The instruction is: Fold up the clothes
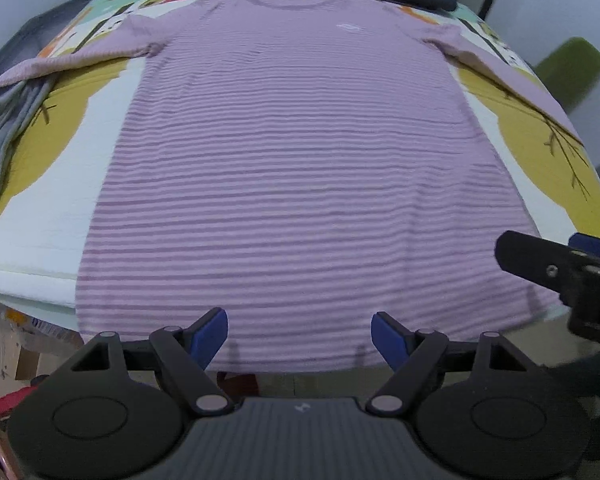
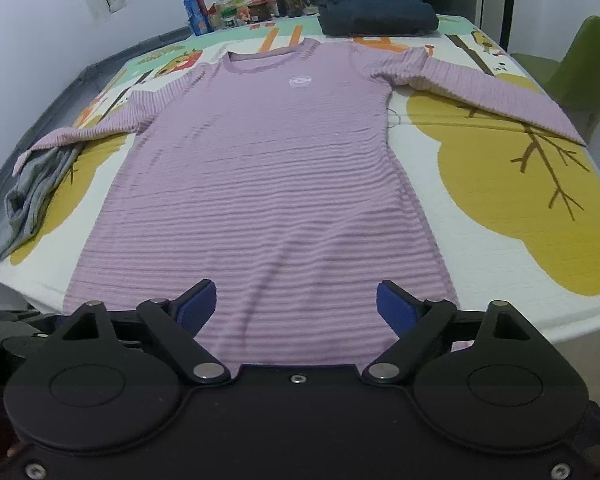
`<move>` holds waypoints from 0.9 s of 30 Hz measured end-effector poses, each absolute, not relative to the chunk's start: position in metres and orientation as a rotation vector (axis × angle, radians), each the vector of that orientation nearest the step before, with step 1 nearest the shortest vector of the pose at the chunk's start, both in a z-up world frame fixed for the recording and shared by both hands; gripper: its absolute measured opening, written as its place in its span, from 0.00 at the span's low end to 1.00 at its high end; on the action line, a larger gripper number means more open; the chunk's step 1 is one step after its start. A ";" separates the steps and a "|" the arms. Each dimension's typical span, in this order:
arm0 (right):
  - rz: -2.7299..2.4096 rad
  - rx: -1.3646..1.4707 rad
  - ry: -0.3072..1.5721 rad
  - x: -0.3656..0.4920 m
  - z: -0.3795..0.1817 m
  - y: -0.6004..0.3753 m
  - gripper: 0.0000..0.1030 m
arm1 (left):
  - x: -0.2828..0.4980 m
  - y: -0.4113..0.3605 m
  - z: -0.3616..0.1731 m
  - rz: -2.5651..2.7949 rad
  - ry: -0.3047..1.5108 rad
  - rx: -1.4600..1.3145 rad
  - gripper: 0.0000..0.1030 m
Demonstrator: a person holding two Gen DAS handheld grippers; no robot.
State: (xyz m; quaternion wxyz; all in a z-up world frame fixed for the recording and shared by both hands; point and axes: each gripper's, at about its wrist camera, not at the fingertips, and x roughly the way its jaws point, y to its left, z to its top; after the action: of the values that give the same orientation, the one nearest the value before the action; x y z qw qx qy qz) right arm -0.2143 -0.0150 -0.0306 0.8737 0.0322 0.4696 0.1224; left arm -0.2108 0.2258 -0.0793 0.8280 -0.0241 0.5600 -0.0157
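A lilac striped long-sleeved shirt [image 1: 300,152] [image 2: 260,168] lies flat and face up on the table, collar at the far end and both sleeves spread outwards. A small white logo [image 2: 299,81] marks its chest. My left gripper [image 1: 300,336] hangs open over the near hem, with nothing between its blue pads [image 1: 210,334]. My right gripper [image 2: 296,304] is open too, above the hem towards the shirt's right side, and its pads [image 2: 396,306] are clear of the cloth. In the left wrist view, part of the right gripper [image 1: 540,246] shows at the right edge.
A printed mat [image 2: 500,200] with yellow trees covers the table. A folded dark navy garment [image 2: 376,16] lies beyond the collar. A crumpled grey garment [image 2: 36,188] sits under the left cuff. Bottles and jars [image 2: 260,4] line the back wall. A green chair [image 2: 580,76] stands at the right.
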 end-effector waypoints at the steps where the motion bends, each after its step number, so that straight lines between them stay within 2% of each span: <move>1: 0.255 0.063 0.983 -0.217 -0.030 -0.016 0.88 | -0.212 0.224 -0.079 -0.037 1.188 -0.048 0.79; 27: 0.220 0.083 0.972 -0.208 -0.023 -0.031 0.88 | -0.187 0.205 -0.075 -0.108 1.184 0.007 0.79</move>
State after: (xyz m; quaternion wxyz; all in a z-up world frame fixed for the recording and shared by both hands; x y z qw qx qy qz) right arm -0.2082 -0.0315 -0.0228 0.8777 0.0398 0.4658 0.1055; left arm -0.1866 0.2049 -0.0748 0.8285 0.0031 0.5576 -0.0508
